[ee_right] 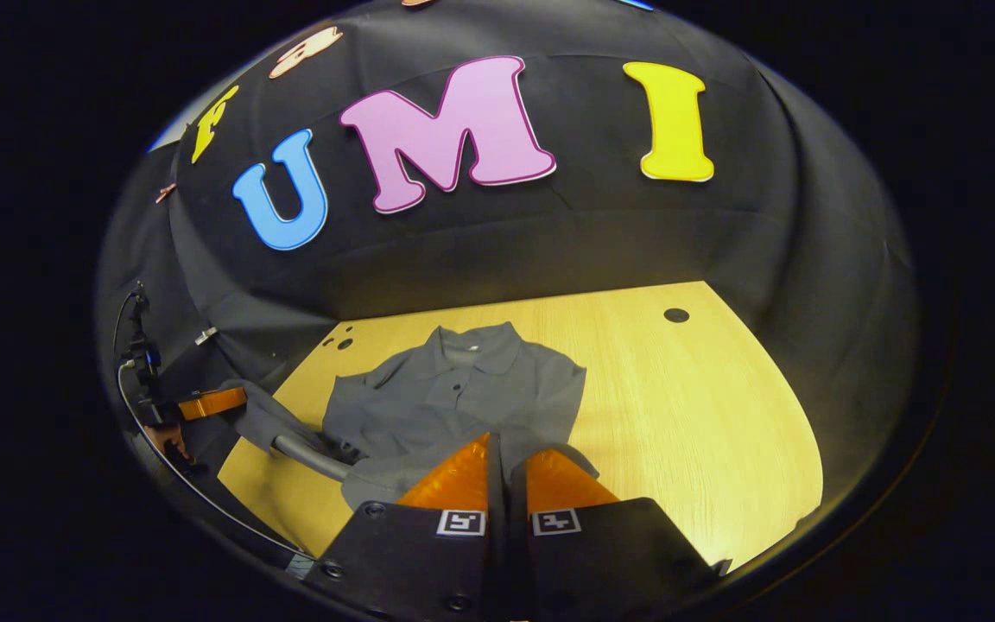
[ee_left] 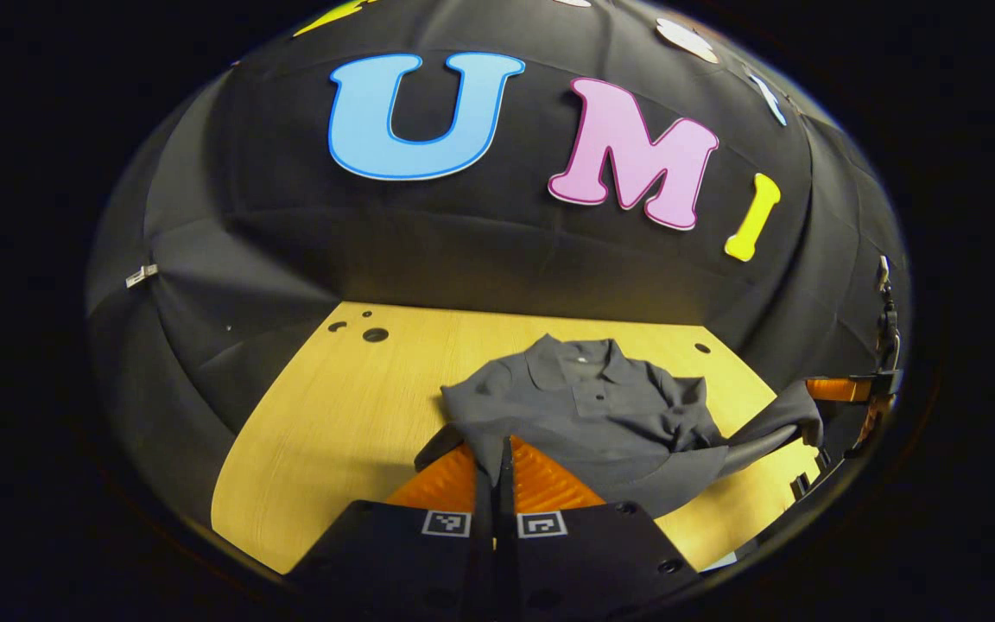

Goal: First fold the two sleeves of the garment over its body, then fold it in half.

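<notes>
A: Where is the dark grey short-sleeved polo shirt [ee_left: 588, 406]?

B: It lies on the pale wooden tabletop [ee_left: 351, 432], collar [ee_left: 579, 354] towards the black cloth wall, button placket facing up. In the right gripper view the same shirt [ee_right: 454, 402] sits left of the middle of the tabletop [ee_right: 687, 415], with bare wood to its right.

A: And the left tool [ee_left: 495, 471]?

B: Its two fingers are pressed together on a fold of the shirt's cloth at the near edge; a strip of grey fabric runs down the narrow gap between them, so it is pinching the shirt.

A: The right tool [ee_right: 504, 471]?

B: Also drawn nearly together at the shirt's near hem. Grey cloth sits at the gap between its fingers, and both seem to bear on it.

A: Is the shirt flat?

B: Not wholly. In the left gripper view the right-hand part is rumpled and a length of cloth stretches off towards the right tool [ee_left: 843, 390] at the edge of that view. In the right gripper view a stretch of cloth likewise stretches towards the left tool [ee_right: 212, 403], far left.

A: Any containers, boxes or trays?

B: I can name only round dark holes [ee_left: 375, 334] in the tabletop near the wall.
</notes>
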Available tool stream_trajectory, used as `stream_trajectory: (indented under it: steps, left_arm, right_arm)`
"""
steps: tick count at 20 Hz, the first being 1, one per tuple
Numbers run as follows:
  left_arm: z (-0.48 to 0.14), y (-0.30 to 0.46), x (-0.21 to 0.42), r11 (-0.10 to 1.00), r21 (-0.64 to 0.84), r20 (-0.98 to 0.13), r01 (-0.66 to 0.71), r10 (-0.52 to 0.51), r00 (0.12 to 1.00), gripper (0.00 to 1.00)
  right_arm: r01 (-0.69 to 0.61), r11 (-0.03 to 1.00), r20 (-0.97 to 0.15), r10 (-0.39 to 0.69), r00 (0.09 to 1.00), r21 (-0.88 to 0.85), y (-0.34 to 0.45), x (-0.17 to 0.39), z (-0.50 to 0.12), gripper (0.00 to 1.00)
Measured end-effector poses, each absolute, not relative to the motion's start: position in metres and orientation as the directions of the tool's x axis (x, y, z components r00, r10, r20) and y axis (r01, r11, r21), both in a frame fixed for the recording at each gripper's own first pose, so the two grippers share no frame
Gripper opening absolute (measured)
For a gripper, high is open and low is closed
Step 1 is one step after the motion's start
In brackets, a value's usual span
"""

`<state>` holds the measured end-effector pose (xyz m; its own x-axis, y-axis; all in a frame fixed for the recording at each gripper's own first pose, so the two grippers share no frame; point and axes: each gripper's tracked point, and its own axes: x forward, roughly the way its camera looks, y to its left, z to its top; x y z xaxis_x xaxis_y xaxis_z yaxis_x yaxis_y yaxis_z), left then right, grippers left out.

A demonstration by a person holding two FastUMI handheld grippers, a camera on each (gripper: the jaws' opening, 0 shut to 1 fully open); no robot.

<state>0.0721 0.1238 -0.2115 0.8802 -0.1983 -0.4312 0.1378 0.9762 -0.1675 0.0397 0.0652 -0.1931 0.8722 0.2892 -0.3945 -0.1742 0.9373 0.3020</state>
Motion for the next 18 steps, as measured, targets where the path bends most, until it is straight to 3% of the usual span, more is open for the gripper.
stream_trajectory:
  steps: [8, 18]
  left_arm:
    - [-0.198, 0.125, 0.149, 0.980, -0.160, -0.395, 0.121, -0.176, 0.902, 0.05]
    - [-0.242, 0.117, 0.243, 0.985, -0.151, -0.424, 0.086, -0.143, 0.895, 0.05]
  right_arm:
    - [-0.149, 0.945, -0.366, 0.254, 0.895, 0.293, 0.057, 0.113, -0.178, 0.05]
    - [-0.085, 0.942, -0.393, 0.216, 0.894, 0.324, 0.058, 0.214, -0.224, 0.05]
